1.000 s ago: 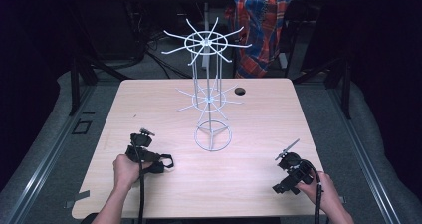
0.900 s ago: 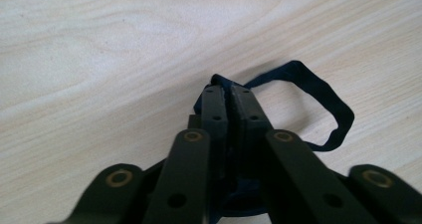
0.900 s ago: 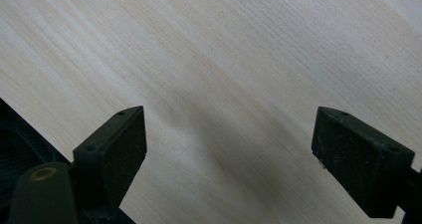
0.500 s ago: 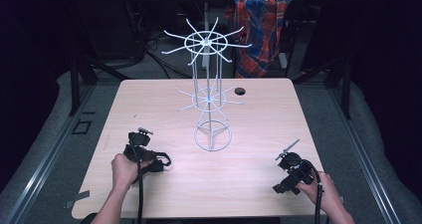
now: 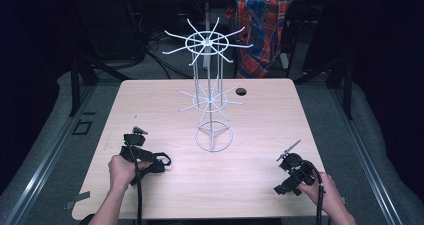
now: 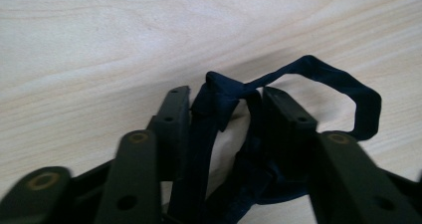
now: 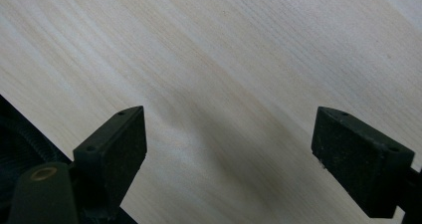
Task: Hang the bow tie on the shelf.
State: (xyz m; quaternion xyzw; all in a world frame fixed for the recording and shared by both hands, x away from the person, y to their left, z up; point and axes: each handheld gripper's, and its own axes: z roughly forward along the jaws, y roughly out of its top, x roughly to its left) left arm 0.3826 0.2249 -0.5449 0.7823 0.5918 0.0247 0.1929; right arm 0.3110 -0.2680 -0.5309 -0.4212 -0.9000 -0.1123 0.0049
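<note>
Left gripper (image 6: pixel 226 114) has drawn the strap (image 6: pixel 318 74) slightly nearer.

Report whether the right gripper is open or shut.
Open. In its own view the right gripper has its jaws set wide apart, with bare wooden table between them and nothing held.

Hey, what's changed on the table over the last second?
Little. The left hand-held gripper and the dark strap between its jaws shifted slightly toward the table's near edge. The right hand-held gripper stayed open over bare table, and the wire rack didn't move.
</note>
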